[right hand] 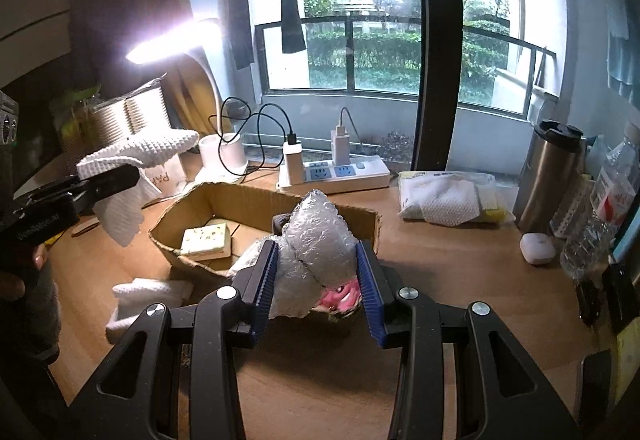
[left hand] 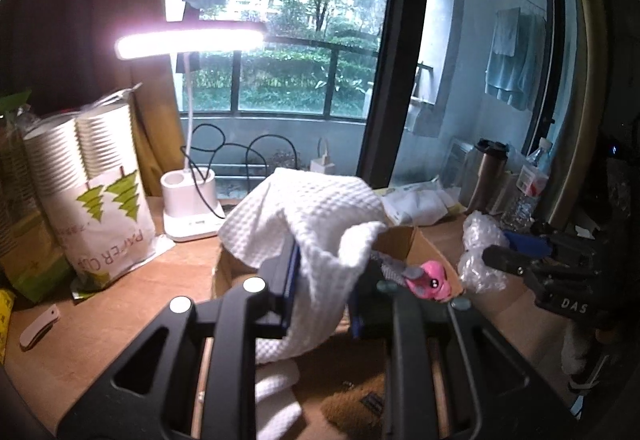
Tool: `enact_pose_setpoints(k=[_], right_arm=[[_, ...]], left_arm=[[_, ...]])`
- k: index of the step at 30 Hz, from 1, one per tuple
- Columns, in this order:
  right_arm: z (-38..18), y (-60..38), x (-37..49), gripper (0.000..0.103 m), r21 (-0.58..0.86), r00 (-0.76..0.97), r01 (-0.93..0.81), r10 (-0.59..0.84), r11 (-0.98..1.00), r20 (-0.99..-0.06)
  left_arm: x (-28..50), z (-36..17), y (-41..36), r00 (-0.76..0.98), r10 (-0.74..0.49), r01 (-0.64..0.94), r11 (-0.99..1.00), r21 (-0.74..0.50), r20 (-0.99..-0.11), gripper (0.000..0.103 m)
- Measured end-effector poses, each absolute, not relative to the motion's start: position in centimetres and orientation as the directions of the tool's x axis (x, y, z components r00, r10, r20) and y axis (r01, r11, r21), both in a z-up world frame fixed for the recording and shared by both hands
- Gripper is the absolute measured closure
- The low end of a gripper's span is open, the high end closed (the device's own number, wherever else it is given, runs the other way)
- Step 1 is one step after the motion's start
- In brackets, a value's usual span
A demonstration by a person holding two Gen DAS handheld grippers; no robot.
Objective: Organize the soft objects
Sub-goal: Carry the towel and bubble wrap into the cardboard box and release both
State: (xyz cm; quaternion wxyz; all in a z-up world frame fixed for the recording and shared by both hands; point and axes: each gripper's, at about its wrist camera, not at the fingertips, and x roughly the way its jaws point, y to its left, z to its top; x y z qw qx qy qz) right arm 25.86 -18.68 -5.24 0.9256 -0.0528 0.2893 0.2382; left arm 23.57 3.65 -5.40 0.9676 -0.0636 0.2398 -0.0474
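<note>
Two tools are in use, both mine. My left tool [left hand: 320, 296] is pinching a white waffle-weave cloth [left hand: 316, 216]; the cloth is lifted off the bench [left hand: 104, 324] and drapes over the near edge of the cardboard box [right hand: 260, 200]. From the right wrist view, that cloth [right hand: 140, 156] hangs in the air to the left of the box, well above the wood.

My right tool [right hand: 318, 280] is pinching a wad of bubble wrap [right hand: 316, 240] between its blue pads [right hand: 266, 280], held over the near right corner of the box. A pink plush toy [right hand: 340, 294] shows just under the wrap, at the box edge.

Inside the box lies a yellow sponge [right hand: 206, 238] on the floor of the carton. A second white cloth [right hand: 148, 300] rests on the bench beside the box's near left corner. Behind the box stand a lit desk lamp [left hand: 188, 40], a power strip [right hand: 336, 172] and a steel flask [right hand: 552, 176].
</note>
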Motion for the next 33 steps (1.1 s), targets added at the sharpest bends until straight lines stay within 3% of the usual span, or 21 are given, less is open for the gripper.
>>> enact_pose_setpoints(k=[23,27,28,29,33], right_arm=[[-7.0,-21.8,28.9,0.061,0.085,0.724,-0.415,0.385,0.906,-0.573],[-7.0,-21.8,29.0,0.061,0.081,0.724,-0.410,0.378,0.909,-0.577],[-7.0,-21.8,29.0,0.061,0.080,0.725,-0.410,0.377,0.909,-0.577],[-7.0,-21.7,28.9,0.061,0.079,0.725,-0.411,0.378,0.908,-0.577],[-6.8,-21.2,28.8,0.061,0.071,0.724,-0.417,0.379,0.906,-0.577]], left_arm=[[30.7,-11.1,0.6,0.790,-0.173,0.100,0.983,-0.155,-0.589,0.079],[31.1,-11.6,0.6,0.775,-0.170,0.091,0.983,-0.159,-0.609,0.061],[31.1,-11.6,0.7,0.773,-0.172,0.090,0.983,-0.162,-0.610,0.045],[31.0,-11.6,0.8,0.774,-0.177,0.091,0.981,-0.169,-0.608,0.040],[30.4,-10.9,1.4,0.787,-0.184,0.089,0.978,-0.187,-0.588,0.038]])
